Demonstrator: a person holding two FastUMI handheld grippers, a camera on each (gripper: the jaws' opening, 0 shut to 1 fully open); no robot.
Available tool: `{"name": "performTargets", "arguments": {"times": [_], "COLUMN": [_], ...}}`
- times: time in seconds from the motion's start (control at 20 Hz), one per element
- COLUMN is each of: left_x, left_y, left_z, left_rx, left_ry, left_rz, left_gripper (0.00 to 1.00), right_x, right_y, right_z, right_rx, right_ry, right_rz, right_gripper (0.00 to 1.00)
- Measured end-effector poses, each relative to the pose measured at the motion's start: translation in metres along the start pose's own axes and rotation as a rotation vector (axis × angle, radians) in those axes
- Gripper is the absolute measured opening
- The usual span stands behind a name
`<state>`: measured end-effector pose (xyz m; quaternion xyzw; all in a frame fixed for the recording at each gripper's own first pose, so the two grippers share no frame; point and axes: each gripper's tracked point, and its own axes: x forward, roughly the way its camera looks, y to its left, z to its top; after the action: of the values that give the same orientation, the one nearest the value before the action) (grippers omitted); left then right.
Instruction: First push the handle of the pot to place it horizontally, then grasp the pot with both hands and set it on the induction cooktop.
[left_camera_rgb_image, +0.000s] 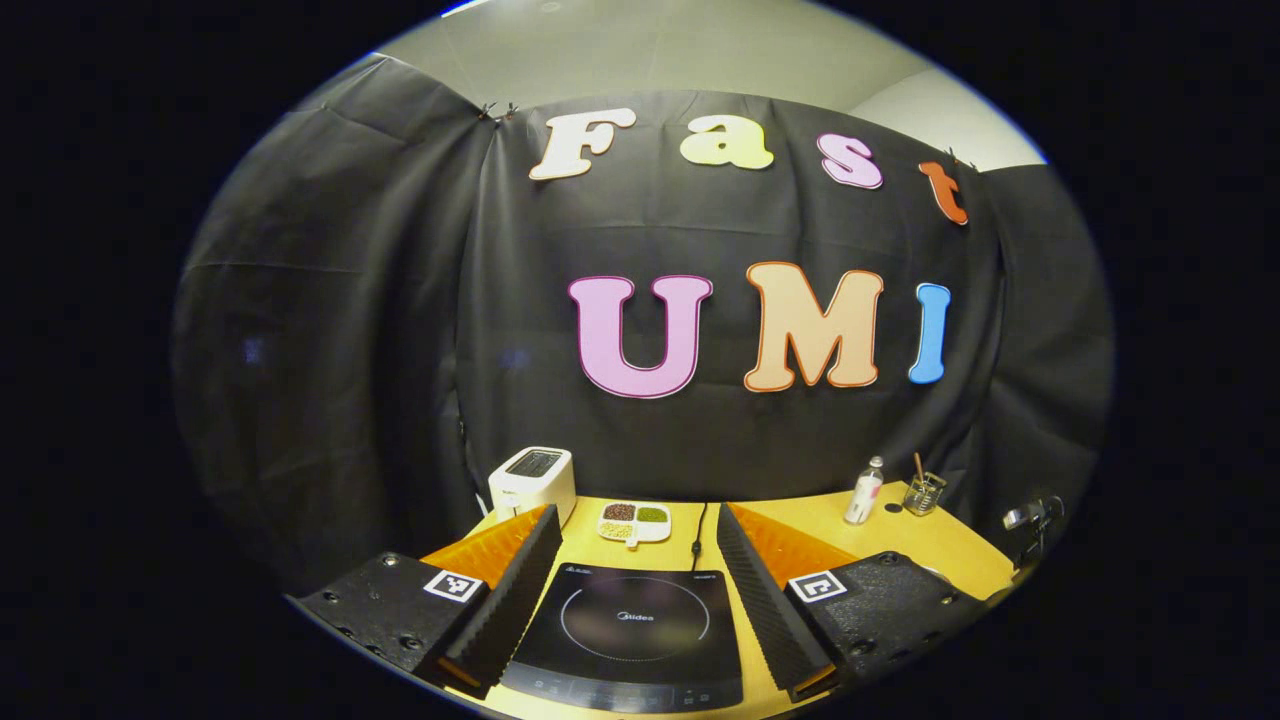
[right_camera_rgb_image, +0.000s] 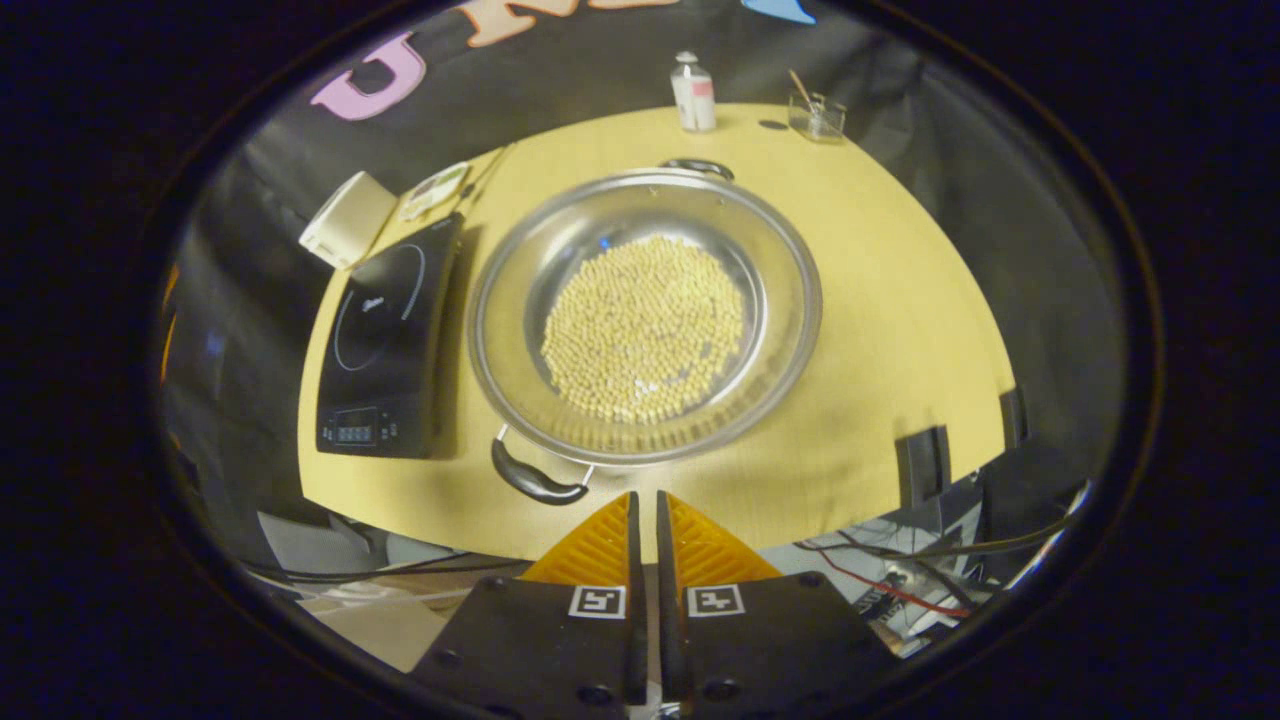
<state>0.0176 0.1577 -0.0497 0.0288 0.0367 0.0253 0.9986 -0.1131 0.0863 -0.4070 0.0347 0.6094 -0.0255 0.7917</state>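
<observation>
Two pot (right_camera_rgb_image: 645, 315) handles (right_camera_rgb_image: 537, 480) near-to-far; left hand-held gripper (left_camera_rgb_image: 636, 545) spread, right hand-held gripper (right_camera_rgb_image: 644, 520) pressed together.

A staged booth: black cloth wall (left_camera_rgb_image: 350, 330) behind a kitchen-dressed table (right_camera_rgb_image: 900, 300).

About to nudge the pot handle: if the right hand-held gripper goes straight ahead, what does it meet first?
Probably the pot's near black handle, just left of the shut right hand-held gripper; depth is unclear, so it could meet the pot rim instead.

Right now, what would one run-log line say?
left gripper open above cooktop | right gripper shut, empty | pot on table, untouched
</observation>
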Motion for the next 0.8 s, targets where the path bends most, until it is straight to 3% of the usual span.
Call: {"name": "performTargets", "arguments": {"times": [0.2, 0.45, 0.8], "left_x": [0.000, 0.002, 0.011], "left_y": [0.023, 0.039, 0.033], "left_z": [-0.005, -0.010, -0.012], "left_rx": [0.020, 0.030, 0.010], "left_ry": [0.001, 0.012, 0.006], "left_rz": [0.028, 0.044, 0.006], "left_gripper": [0.92, 0.92, 0.92], "right_x": [0.022, 0.042, 0.049], "right_y": [0.000, 0.010, 0.028], "right_z": [-0.004, -0.004, 0.002], "right_rx": [0.050, -0.001, -0.049], "right_ry": [0.048, 0.058, 0.014], "right_rz": [-0.021, -0.054, -0.064], "right_gripper": [0.08, 0.08, 0.06]}}
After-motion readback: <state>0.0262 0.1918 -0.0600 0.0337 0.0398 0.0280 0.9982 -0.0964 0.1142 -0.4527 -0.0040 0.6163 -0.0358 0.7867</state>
